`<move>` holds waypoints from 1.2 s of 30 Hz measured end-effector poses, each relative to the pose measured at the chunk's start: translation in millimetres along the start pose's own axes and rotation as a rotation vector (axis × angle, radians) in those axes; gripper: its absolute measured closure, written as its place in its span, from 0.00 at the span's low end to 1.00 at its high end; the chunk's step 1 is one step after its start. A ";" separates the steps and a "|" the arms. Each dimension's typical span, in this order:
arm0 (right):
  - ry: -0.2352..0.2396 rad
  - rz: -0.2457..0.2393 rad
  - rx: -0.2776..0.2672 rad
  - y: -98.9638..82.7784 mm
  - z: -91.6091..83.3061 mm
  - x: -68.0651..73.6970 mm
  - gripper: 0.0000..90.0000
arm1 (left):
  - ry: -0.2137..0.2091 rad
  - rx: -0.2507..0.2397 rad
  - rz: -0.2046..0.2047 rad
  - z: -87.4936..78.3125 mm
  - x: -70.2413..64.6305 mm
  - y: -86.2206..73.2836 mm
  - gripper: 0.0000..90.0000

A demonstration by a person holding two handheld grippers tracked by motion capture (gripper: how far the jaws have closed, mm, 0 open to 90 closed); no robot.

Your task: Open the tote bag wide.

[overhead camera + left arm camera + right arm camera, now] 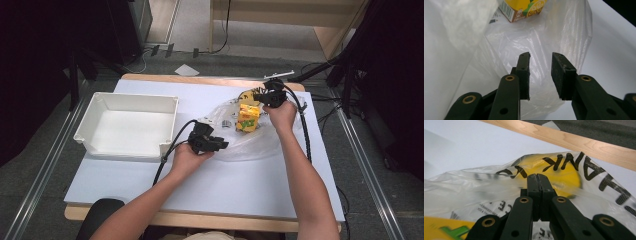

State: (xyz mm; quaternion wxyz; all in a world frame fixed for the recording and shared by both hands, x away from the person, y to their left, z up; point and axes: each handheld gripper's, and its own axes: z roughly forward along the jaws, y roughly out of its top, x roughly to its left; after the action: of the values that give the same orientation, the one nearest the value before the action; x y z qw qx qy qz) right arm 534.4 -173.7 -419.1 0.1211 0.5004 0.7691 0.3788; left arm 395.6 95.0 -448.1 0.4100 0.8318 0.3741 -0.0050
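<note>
Near the far right of the bench (pixel 210 195), the right hand-held gripper (pixel 257 96) has its jaws pressed flat together on the printed edge of a clear plastic bag (pixel 250 145), pinching the film where black letters and a yellow disc show through it; the bag's edge is raised there off the surface. Just below and beside that grip, a yellow juice carton (pixel 248 118) stands up inside the bag, with green and orange print on its face. Nearer the person, the left hand-held gripper (pixel 224 145) sits at the bag's near edge with its jaws released: the two pads (pixel 560 72) stand apart with a plain gap between them, the crumpled film lying beyond and beneath that gap and neither pad pressing on it. From the left gripper view the carton's lower corner, with a barcode strip, shows farther up inside the bag. A small grey thing lies within the bag left of the carton, too small to tell what it is. Well to the left stands a white rectangular bin (pixel 95 112), apart from the bag. Both forearms reach in from the near edge of the bench, and black cables trail from each gripper.
</note>
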 end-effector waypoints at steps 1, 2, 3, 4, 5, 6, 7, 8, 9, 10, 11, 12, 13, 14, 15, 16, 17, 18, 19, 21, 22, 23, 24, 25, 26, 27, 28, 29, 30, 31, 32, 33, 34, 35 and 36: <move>0.006 -0.006 -0.004 -0.7 -3.8 0.0 1.00 | -0.007 -0.004 -0.003 -1.3 -0.3 1.8 0.73; 0.010 -0.007 -0.006 -1.3 -8.0 0.2 1.00 | -0.010 -0.008 0.002 -2.7 -0.5 3.7 0.71; 0.008 -0.012 -0.002 -1.8 -12.0 -0.1 0.99 | -0.017 -0.009 0.006 -4.1 -0.7 5.6 0.69; 0.010 -0.011 0.001 -2.2 -15.7 -0.4 0.99 | -0.020 -0.010 0.009 -5.4 -1.2 7.8 0.66; 0.011 -0.014 0.005 -2.6 -19.7 -0.5 0.99 | -0.020 -0.010 0.009 -5.4 -1.2 7.8 0.65; 0.014 -0.017 -0.004 -3.4 -24.6 -0.5 0.99 | -0.011 -0.019 0.026 -8.0 -3.3 11.7 0.65; 0.020 -0.017 -0.007 -3.9 -27.7 -0.4 0.99 | -0.008 -0.017 0.031 -9.0 -4.1 13.7 0.63; 0.024 -0.015 -0.018 -5.1 -31.5 0.1 0.98 | -0.010 -0.011 0.036 -9.7 -4.6 15.7 0.62; 0.031 -0.010 -0.020 -6.2 -35.2 1.0 0.96 | -0.013 -0.007 0.035 -10.3 -5.1 17.5 0.60; 0.040 -0.010 -0.019 -7.4 -38.1 1.5 0.95 | -0.012 -0.005 0.041 -11.4 -5.1 19.2 0.59; 0.045 -0.016 -0.024 -9.0 -40.4 2.1 0.93 | -0.016 -0.005 0.040 -12.3 -5.4 20.8 0.58; 0.050 -0.019 -0.019 -10.5 -42.9 3.2 0.92 | -0.016 0.000 0.043 -13.6 -5.6 22.6 0.57; 0.051 -0.024 -0.012 -11.8 -45.2 4.2 0.92 | -0.017 -0.002 0.048 -15.0 -6.0 24.3 0.56; 0.052 -0.030 -0.013 -13.6 -47.6 5.3 0.92 | -0.015 -0.001 0.058 -16.8 -6.4 26.0 0.55; 0.056 -0.032 -0.018 -15.4 -50.4 6.5 0.92 | -0.018 -0.003 0.066 -18.7 -6.8 27.7 0.55; 0.058 -0.036 -0.020 -17.3 -53.3 7.5 0.91 | -0.021 -0.004 0.072 -20.3 -7.1 29.4 0.54; 0.068 -0.035 -0.016 -19.2 -56.0 8.6 0.88 | -0.018 -0.007 0.077 -22.2 -7.3 30.9 0.53; 0.076 -0.035 -0.010 -21.0 -58.8 9.7 0.87 | -0.014 -0.010 0.088 -24.0 -7.2 32.6 0.53; 0.079 -0.042 -0.006 -23.0 -61.7 11.0 0.87 | -0.011 -0.011 0.092 -25.8 -7.1 34.3 0.52; 0.079 -0.062 -0.018 -28.1 -68.4 14.4 0.84 | -0.010 -0.011 0.099 -28.7 -6.5 38.2 0.51; 0.084 -0.060 -0.015 -30.5 -71.6 15.5 0.83 | -0.009 -0.006 0.104 -30.1 -6.5 40.4 0.50; 0.091 -0.059 -0.012 -32.9 -74.5 16.6 0.82 | -0.009 -0.012 0.106 -31.1 -6.8 42.2 0.49; 0.090 -0.066 -0.015 -35.8 -77.3 18.1 0.81 | -0.008 -0.006 0.117 -32.4 -6.6 44.4 0.49; 0.093 -0.071 -0.015 -38.7 -80.2 19.5 0.80 | -0.008 -0.002 0.121 -33.6 -6.7 46.5 0.49; 0.096 -0.071 -0.017 -41.6 -83.1 20.7 0.79 | -0.012 -0.005 0.123 -34.6 -6.9 48.2 0.49; 0.096 -0.070 -0.016 -44.4 -85.6 21.8 0.78 | -0.017 -0.005 0.124 -36.1 -6.6 50.0 0.48; 0.098 -0.073 -0.016 -47.2 -88.2 23.2 0.78 | -0.018 -0.005 0.123 -37.5 -6.2 51.8 0.48; 0.102 -0.078 -0.018 -50.4 -90.6 24.6 0.77 | -0.018 -0.013 0.125 -38.7 -6.0 53.4 0.48; 0.108 -0.076 -0.016 -53.6 -92.9 25.9 0.76 | -0.015 -0.010 0.128 -40.2 -5.6 55.5 0.48; 0.112 -0.076 -0.014 -56.9 -94.7 27.3 0.75 | -0.010 -0.009 0.133 -41.6 -5.3 57.8 0.48; 0.117 -0.078 -0.012 -60.5 -96.3 28.9 0.75 | -0.013 -0.009 0.136 -42.8 -4.7 60.2 0.48; 0.123 -0.081 -0.009 -64.2 -97.6 30.7 0.74 | -0.013 -0.010 0.141 -43.9 -4.2 62.7 0.48; 0.123 -0.084 -0.005 -68.0 -98.6 32.7 0.73 | -0.010 -0.007 0.145 -44.9 -3.8 65.0 0.48; 0.124 -0.091 0.003 -71.8 -99.5 34.4 0.72 | -0.012 -0.007 0.148 -45.2 -3.4 67.2 0.48; 0.130 -0.092 0.006 -75.5 -100.1 36.2 0.72 | -0.008 -0.005 0.153 -45.3 -3.4 69.2 0.48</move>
State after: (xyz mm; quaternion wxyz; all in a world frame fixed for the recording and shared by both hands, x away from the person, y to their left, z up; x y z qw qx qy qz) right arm 409.6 -204.7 -396.8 0.0865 0.4393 0.7986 0.4023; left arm 422.9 97.4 -370.1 0.4129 0.8568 0.3078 0.0241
